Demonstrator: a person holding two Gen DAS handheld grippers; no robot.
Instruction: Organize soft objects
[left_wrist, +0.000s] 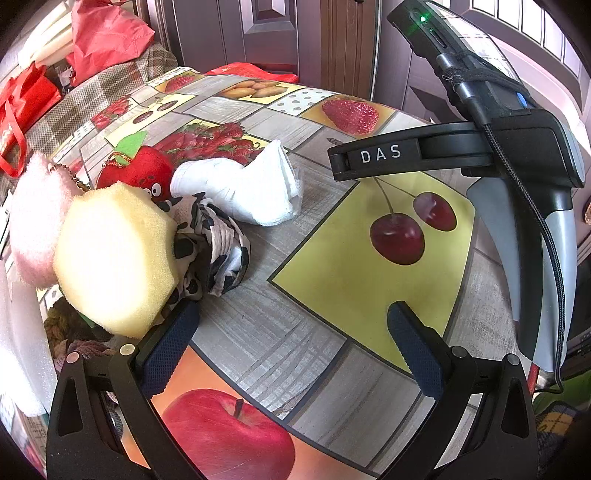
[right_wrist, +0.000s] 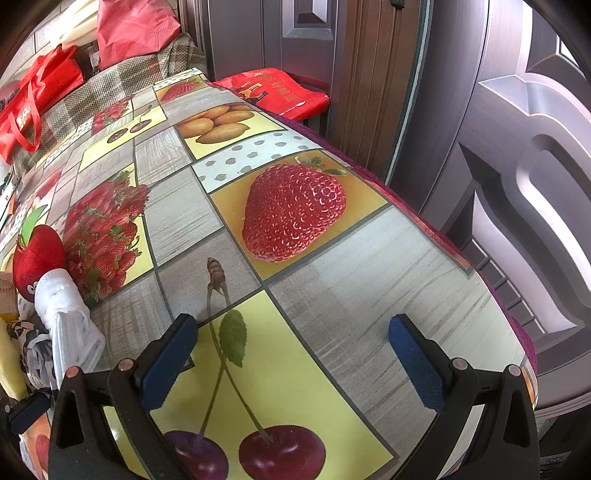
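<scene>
While both tools hover above the table (left_wrist: 295, 266):
Left gripper (left_wrist: 291, 339): fingers spread, empty.
Right gripper (right_wrist: 291, 354): fingers spread, empty.
Soft items: yellow sponge (left_wrist: 114, 254), white cloth (left_wrist: 243, 188), red plush apple (left_wrist: 136, 170) clustered at the table's left.

Soft things bunched at our nine o'clock on the fruit-print cloth

We see a yellow sponge (left_wrist: 114, 258) nearest us, tilted and overlapping a crumpled black-and-white patterned cloth (left_wrist: 214, 247); a fluffy pink plush (left_wrist: 37, 218) sits at its nine o'clock. At the sponge's twelve o'clock stands a red apple plush (left_wrist: 136, 171) with a green leaf, and at the apple's three o'clock, touching it, lies a rumpled white towel (left_wrist: 247, 184).
</scene>
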